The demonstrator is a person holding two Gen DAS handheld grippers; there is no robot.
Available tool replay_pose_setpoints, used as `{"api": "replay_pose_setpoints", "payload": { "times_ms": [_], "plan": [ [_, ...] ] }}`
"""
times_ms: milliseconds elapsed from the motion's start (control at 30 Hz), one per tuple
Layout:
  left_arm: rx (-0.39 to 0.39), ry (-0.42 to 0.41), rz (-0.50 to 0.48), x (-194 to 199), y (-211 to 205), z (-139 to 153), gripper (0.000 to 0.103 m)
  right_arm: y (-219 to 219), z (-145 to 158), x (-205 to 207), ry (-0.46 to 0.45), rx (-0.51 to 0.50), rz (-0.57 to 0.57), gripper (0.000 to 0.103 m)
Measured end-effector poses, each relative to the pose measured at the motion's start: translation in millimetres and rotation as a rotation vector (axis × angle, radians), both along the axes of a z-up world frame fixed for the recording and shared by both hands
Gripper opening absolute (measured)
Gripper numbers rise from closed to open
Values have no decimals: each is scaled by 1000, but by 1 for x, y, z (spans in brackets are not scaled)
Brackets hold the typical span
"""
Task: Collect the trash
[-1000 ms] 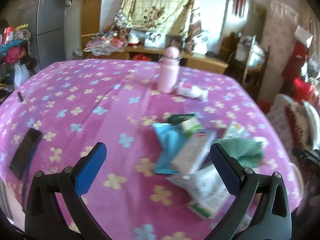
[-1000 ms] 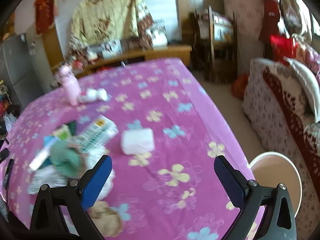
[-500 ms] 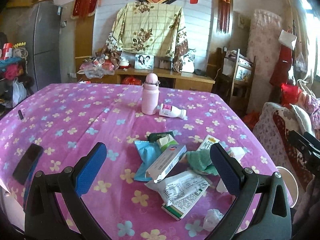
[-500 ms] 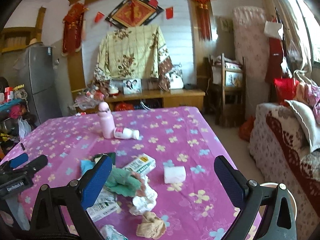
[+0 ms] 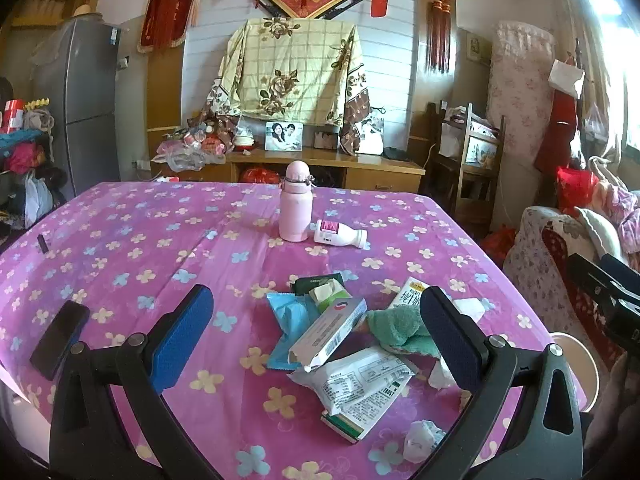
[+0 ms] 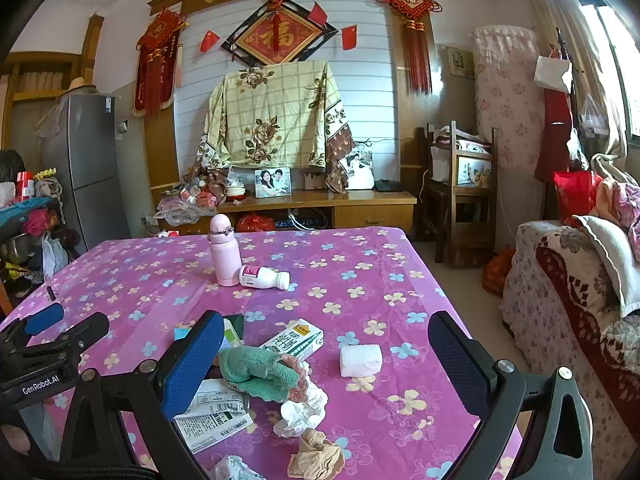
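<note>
Table under a pink flowered cloth, littered with wrappers and tissue

On the table (image 5: 120,232) a pink flask (image 5: 295,201) stands upright with a small white bottle (image 5: 340,236) lying on its side just beside it; nearer lie a blue wrapper (image 5: 286,328), a long box (image 5: 330,332), a white printed packet (image 5: 360,380), a green cloth (image 6: 256,370), a milk carton (image 6: 294,340), a white block (image 6: 360,360), crumpled tissue (image 6: 302,410), brown paper (image 6: 318,454), and a dark phone (image 5: 60,338) at the left edge.
</note>
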State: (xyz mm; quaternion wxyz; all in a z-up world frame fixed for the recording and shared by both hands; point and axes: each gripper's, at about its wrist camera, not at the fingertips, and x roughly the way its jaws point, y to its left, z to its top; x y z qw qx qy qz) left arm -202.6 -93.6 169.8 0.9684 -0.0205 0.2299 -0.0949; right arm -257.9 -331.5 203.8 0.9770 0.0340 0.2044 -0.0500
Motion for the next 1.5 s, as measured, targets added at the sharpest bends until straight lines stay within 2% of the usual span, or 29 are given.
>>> {"api": "replay_pose_setpoints", "payload": {
  "times_ms": [1500],
  "plan": [
    [20, -5, 35, 4, 4, 3, 103, 3, 1, -1, 21, -19, 5, 102]
  ]
}}
